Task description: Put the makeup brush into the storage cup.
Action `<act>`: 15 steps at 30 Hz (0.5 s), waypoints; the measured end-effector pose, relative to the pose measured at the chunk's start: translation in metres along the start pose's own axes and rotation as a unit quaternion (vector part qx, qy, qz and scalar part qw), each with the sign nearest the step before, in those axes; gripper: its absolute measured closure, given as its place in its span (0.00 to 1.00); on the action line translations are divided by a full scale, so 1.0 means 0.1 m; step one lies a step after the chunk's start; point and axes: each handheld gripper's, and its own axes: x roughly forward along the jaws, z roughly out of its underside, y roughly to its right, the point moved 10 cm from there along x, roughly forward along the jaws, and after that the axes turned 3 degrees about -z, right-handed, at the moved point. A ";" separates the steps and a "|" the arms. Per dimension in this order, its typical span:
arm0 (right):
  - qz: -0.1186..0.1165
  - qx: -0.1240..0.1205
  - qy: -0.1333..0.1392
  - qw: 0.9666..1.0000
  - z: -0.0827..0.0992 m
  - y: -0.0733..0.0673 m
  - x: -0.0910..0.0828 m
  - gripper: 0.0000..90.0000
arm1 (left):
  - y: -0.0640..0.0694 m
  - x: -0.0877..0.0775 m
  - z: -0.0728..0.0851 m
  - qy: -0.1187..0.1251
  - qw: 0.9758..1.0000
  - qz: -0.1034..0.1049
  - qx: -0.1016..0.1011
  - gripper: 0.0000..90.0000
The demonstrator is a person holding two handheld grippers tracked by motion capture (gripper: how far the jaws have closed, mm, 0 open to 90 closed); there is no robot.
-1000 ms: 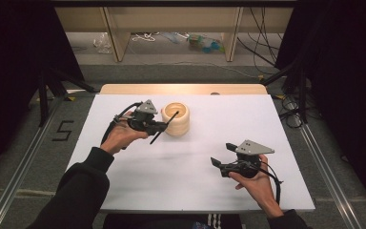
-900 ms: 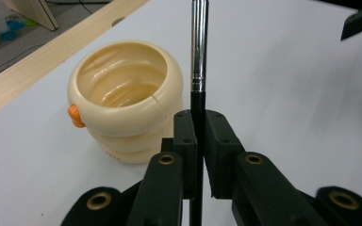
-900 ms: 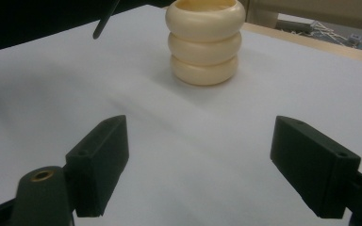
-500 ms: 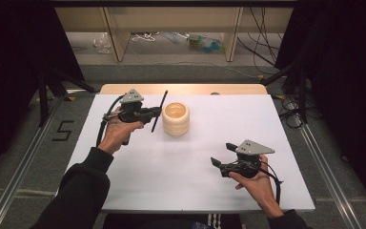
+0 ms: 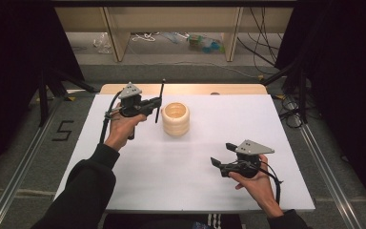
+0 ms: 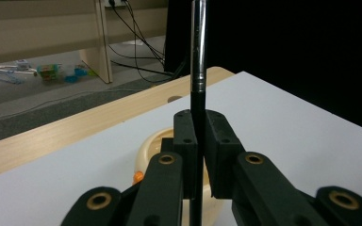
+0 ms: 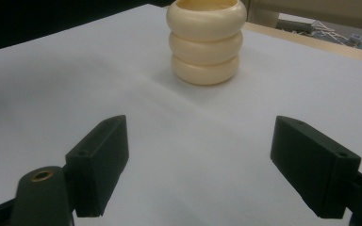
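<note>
A cream ribbed pot [image 5: 175, 119] stands on the white table top [image 5: 195, 181], left of centre toward the back. My left gripper [image 5: 155, 103] hovers just left of the pot, shut on a thin black rod [image 5: 159, 99] that stands nearly upright and clear of the pot. In the left gripper view the rod [image 6: 197, 70] runs up between the closed jaws of the left gripper [image 6: 200, 136]; the pot [image 6: 153, 146] sits behind them with something small and orange [image 6: 137, 177] in it. My right gripper [image 5: 222, 155] rests low at the front right, open and holding nothing. In its own view the right gripper [image 7: 207, 160] faces the pot [image 7: 206, 40].
A wooden strip [image 5: 186, 88] edges the table's far side. Beyond it are shelf legs, cables and small clutter on the floor [image 5: 205, 44]. Metal rails [image 5: 24, 162] run along both sides of the table.
My left gripper has drawn the rod away from the pot, moving left and up, and turned it from slanted to nearly upright. The right gripper has stayed put.
</note>
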 end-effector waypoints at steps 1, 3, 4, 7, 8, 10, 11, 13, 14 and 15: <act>-0.002 0.000 0.006 1.000 -0.01 0.00 0.01 0.23 | 0.00 0.01 -0.01 0.003 1.000 -0.001 -0.003 0.93; -0.001 0.000 0.007 1.000 -0.01 0.00 0.01 0.23 | -0.01 0.03 -0.03 0.007 1.000 -0.002 -0.004 0.93; -0.001 0.000 0.007 1.000 -0.01 0.00 0.01 0.23 | -0.01 0.04 -0.04 0.012 1.000 -0.006 -0.007 0.93; -0.002 -0.001 0.007 1.000 -0.01 0.00 0.00 0.23 | -0.04 0.05 -0.06 0.022 1.000 -0.012 -0.012 0.93; -0.002 -0.001 0.007 1.000 -0.02 0.00 0.00 0.23 | -0.06 0.05 -0.07 0.023 1.000 -0.015 -0.010 0.93; -0.002 0.001 0.007 1.000 -0.01 0.00 0.01 0.22 | -0.08 0.06 -0.08 0.030 0.999 -0.022 -0.014 0.93; -0.002 -0.001 0.005 1.000 -0.01 0.00 0.00 0.22 | -0.09 0.06 -0.09 0.033 0.999 -0.023 -0.016 0.93; -0.001 -0.002 0.008 1.000 -0.02 0.00 0.01 0.22 | -0.11 0.08 -0.10 0.035 0.999 -0.025 -0.018 0.93; -0.001 -0.002 0.008 1.000 -0.02 0.00 0.01 0.22 | -0.12 0.08 -0.10 0.034 0.999 -0.026 -0.019 0.93; -0.004 0.001 0.006 1.000 -0.01 -0.01 0.01 0.22 | -0.13 0.09 -0.10 0.033 0.999 -0.027 -0.018 0.93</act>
